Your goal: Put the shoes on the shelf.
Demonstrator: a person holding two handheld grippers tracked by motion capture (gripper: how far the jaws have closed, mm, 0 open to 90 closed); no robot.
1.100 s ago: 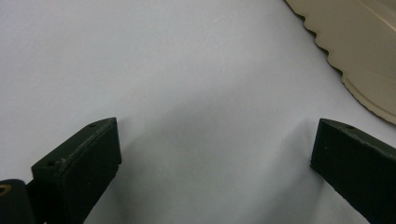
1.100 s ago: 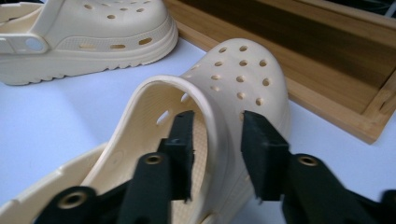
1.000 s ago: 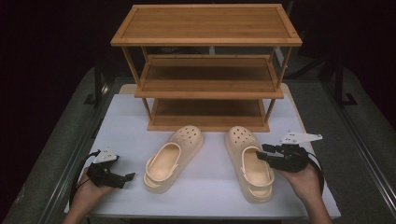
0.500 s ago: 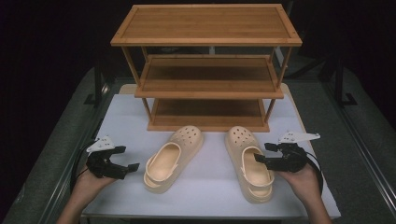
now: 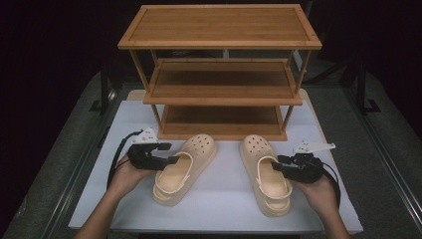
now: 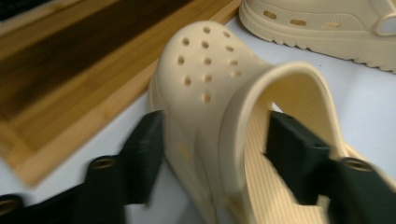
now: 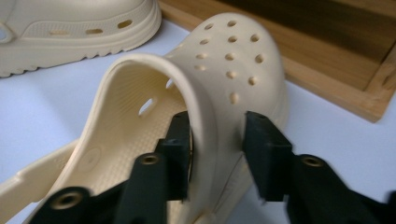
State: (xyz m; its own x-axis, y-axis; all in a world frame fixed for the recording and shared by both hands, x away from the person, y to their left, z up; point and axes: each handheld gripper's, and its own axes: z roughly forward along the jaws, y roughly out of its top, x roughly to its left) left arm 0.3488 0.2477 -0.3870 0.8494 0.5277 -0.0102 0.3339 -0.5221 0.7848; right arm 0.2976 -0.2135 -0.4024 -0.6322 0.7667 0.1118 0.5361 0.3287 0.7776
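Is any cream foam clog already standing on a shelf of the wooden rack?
No, both cream foam clogs lie on the white table before the empty three-shelf wooden rack.

High view overlooks table (image 5: 219, 209); gripper views close, sharing clogs (image 5: 181, 169)

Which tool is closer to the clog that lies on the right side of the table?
Right. The right tool straddles the side wall of the right clog, one jaw inside and one outside. The left tool is across the table, straddling the left clog.
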